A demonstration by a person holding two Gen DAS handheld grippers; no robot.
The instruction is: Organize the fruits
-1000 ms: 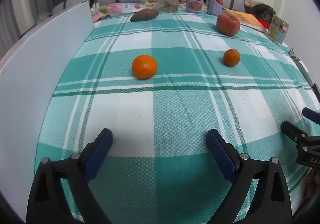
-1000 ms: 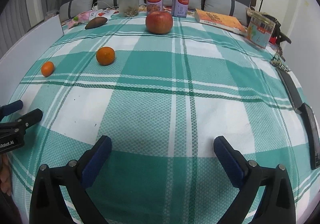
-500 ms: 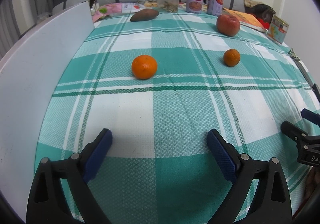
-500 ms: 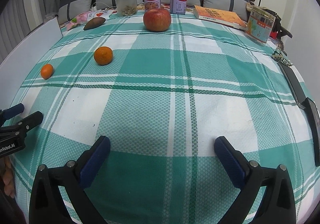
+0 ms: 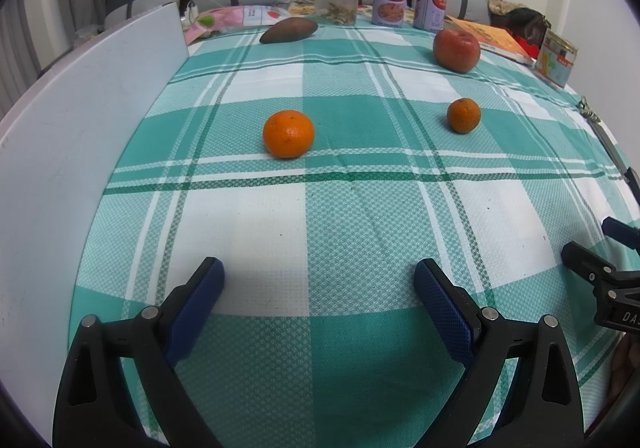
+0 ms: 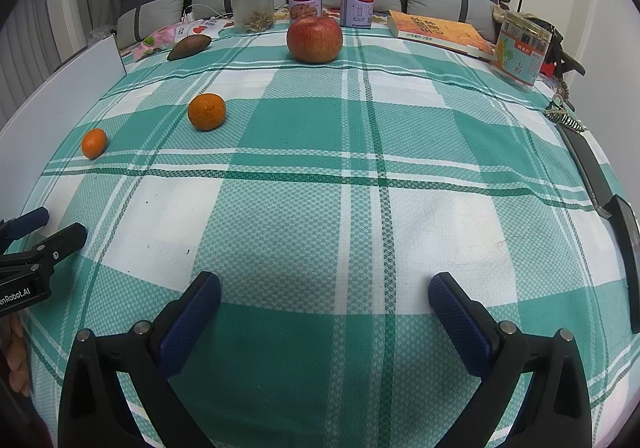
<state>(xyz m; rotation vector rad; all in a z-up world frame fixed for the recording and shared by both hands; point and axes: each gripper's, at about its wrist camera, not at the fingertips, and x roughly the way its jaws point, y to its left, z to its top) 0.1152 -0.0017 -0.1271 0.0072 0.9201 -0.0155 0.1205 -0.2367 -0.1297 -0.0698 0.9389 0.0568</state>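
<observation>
Hand-held grippers point(image 5: 318, 290) point(image 6: 324, 300) low, wide apart

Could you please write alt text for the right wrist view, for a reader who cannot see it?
The open right gripper hovers empty over a green-and-white checked tablecloth. Ahead lie a red apple, two orange tangerines and a brown sweet potato; the left gripper shows at the left edge.

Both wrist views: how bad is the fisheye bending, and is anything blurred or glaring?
Left wrist view: checked cloth bulges, white board curves, nearer orange sharp. Right wrist view: stripes bow the same way, apple crisp, no glare, soft shadows under the fingers.
</observation>
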